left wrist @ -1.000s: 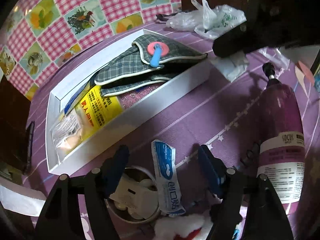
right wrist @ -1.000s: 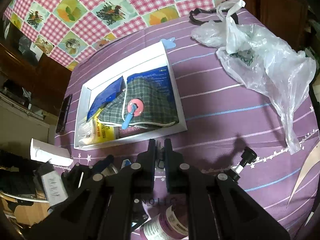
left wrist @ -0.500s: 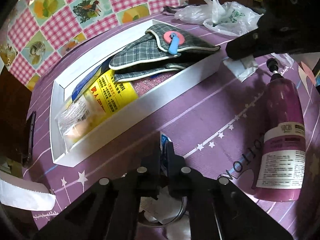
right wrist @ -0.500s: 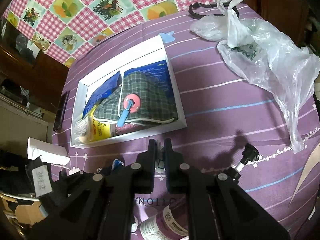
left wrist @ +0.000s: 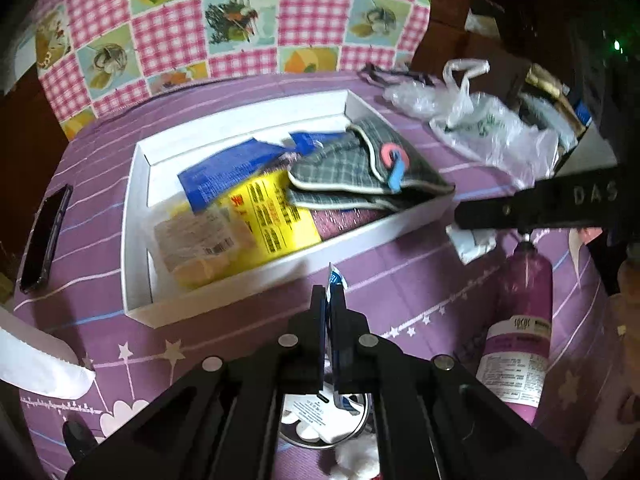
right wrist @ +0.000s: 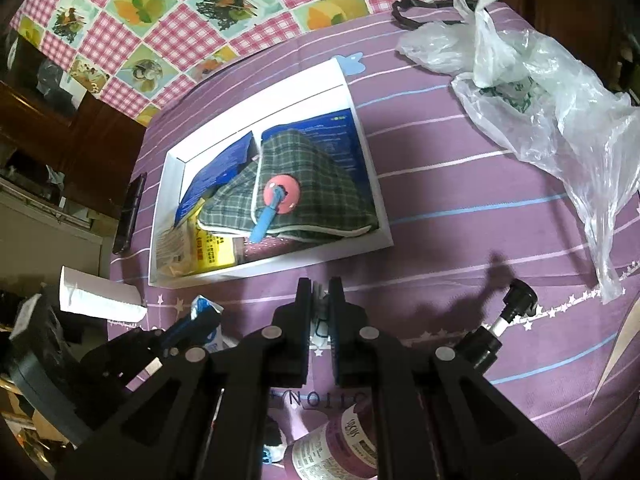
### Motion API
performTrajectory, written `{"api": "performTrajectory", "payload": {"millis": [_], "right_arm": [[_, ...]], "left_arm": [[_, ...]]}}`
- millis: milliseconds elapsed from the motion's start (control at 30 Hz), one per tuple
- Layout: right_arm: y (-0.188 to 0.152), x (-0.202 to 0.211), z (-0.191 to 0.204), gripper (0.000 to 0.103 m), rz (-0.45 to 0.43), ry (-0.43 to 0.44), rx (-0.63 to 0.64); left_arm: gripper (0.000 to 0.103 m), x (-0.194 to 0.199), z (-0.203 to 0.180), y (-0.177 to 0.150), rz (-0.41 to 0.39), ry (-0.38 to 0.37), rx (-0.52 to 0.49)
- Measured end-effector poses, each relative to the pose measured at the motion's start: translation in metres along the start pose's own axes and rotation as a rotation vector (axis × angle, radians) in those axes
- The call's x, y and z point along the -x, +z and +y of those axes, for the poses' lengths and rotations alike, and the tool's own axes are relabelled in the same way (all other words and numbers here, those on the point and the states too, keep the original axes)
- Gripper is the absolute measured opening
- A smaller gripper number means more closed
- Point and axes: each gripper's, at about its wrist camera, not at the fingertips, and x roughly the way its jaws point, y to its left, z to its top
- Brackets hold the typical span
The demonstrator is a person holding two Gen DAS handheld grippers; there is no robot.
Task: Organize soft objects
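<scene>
While the left hand-held gripper pinches a blue-and-white sachet (edge-on), the right looks nearly shut.

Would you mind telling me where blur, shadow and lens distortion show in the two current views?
Left wrist view: motion blur smears the packets in the white box; dark corners. Right wrist view: sharper; a hard shadow lies beside the pump bottle; fisheye bends the tablecloth stripes.
</scene>
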Motion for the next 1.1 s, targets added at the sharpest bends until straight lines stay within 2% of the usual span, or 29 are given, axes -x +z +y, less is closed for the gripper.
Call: {"api": "performTrajectory", "payload": {"millis": [133,300,567,667,833,900,1000,1100], "right_arm": [[-0.001,0.002,0.007,0.009,-0.029,0.025,0.024],[-0.002,-0.002,0.016,0.009,-0.053,0.078,0.052],[-0.005,-0.004,0.037,0.009,-0.166,0.141,0.136],[0.001,-0.004,0.044,0.009,-0.201,0.148,0.164],[0.023,-0.005,0.041,0.009,-0.228,0.162,0.157],[0.033,-0.004,0.038,0.009,-0.248,0.164,0.155],[0.055,-0.006,0.033,0.009,-0.252,0.208,0.123],[0.071,-0.016,0.031,0.009,-0.258,0.211,0.098]], "left_arm": [[0.0,0.008,0.004,0.003,-0.042,0.02,0.014],[0.0,0.02,0.014,0.006,-0.11,-0.004,0.069],[0.001,0.039,0.022,0.022,-0.292,-0.046,0.104],[0.001,0.036,0.03,0.038,-0.32,-0.056,0.132],[0.001,0.028,0.036,0.054,-0.331,0.027,0.111],[0.001,0.024,0.043,0.059,-0.344,0.021,0.119],[0.001,0.01,0.062,0.069,-0.32,-0.012,0.212],[0.0,-0.004,0.076,0.074,-0.312,-0.028,0.273]]}}
